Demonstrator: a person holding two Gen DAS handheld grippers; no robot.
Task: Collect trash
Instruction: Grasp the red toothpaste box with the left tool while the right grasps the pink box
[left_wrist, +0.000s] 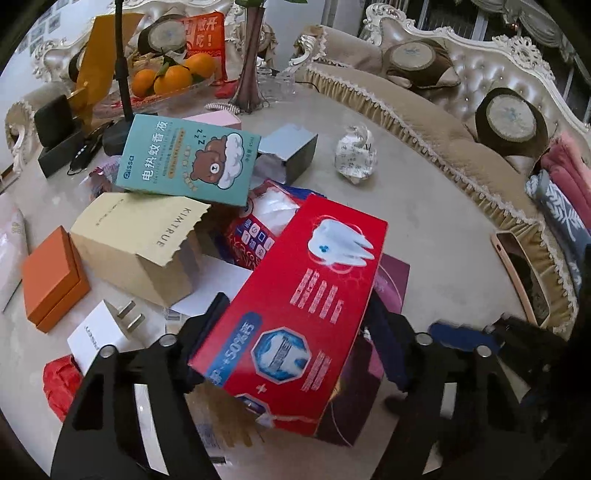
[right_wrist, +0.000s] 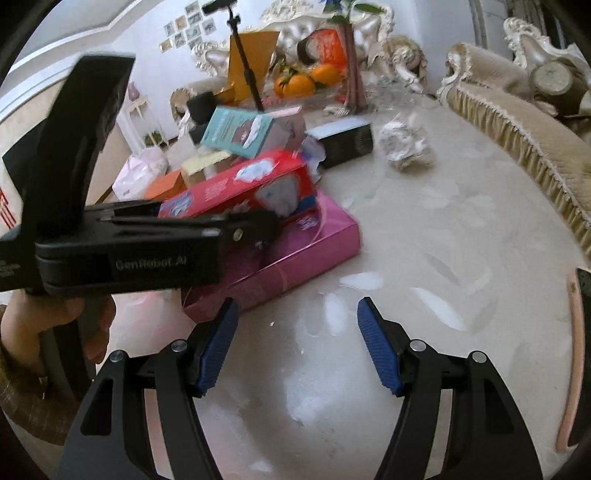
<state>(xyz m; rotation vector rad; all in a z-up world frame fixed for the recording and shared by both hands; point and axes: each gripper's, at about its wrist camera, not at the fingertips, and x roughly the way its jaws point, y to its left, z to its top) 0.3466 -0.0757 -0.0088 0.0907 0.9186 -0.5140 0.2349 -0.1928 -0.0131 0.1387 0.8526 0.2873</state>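
A red toothpaste box lies tilted on top of a pink flat box in a heap of packaging on the marble table. My left gripper is shut on the near end of the red box, one finger against each long side. In the right wrist view, the left gripper reaches in from the left, held by a hand. My right gripper hangs open over bare table in front of the pink box, with nothing between its blue pads. A crumpled paper ball sits apart from the heap.
The heap also holds a teal bear box, a torn beige box, an orange box, a grey box and a white plug. Oranges and a vase stand behind. A sofa curves around the right.
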